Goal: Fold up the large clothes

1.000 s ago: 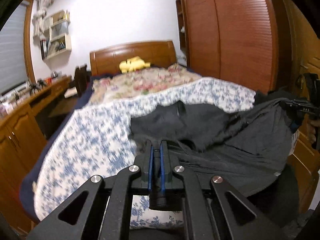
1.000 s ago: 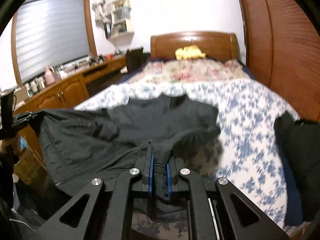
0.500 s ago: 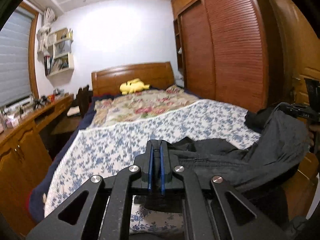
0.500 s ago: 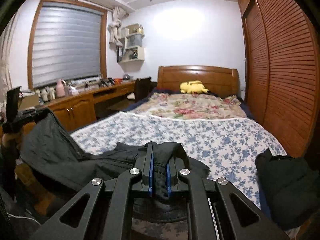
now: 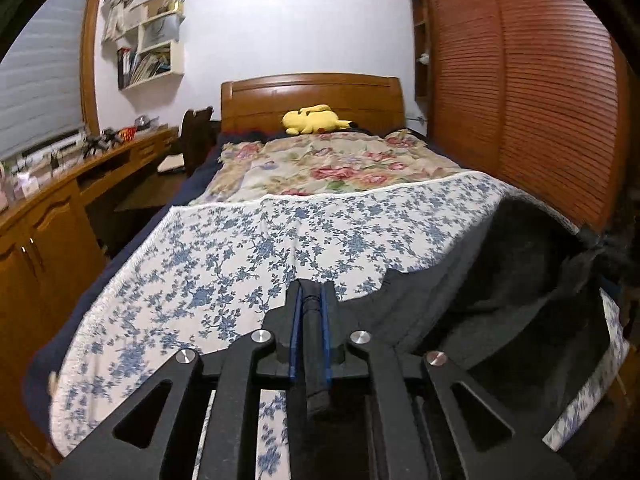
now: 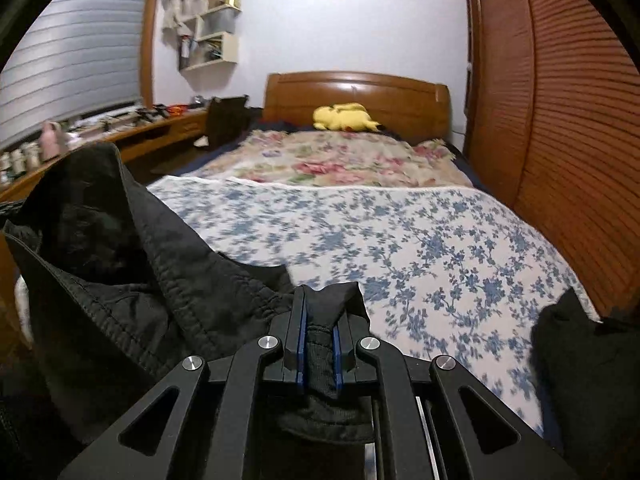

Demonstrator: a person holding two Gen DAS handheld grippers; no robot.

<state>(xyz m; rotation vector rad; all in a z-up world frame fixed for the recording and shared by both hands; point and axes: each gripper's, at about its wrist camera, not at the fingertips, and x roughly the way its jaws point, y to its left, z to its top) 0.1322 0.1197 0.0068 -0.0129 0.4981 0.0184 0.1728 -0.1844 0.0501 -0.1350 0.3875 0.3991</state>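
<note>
The garment (image 6: 120,280) was black; the bedsheet (image 5: 248,264) white with blue flowers; the quilt (image 5: 332,164) cream with red roses; the plush toy (image 5: 312,120) yellow.

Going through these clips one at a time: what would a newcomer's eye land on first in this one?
First the dark jacket, slung between the two grippers at the foot of the bed: the left gripper and the right gripper are each clamped on a fold of it. Next the blue-flowered bedspread filling the middle of both views. Then the yellow plush toy lying against the wooden headboard.
</note>
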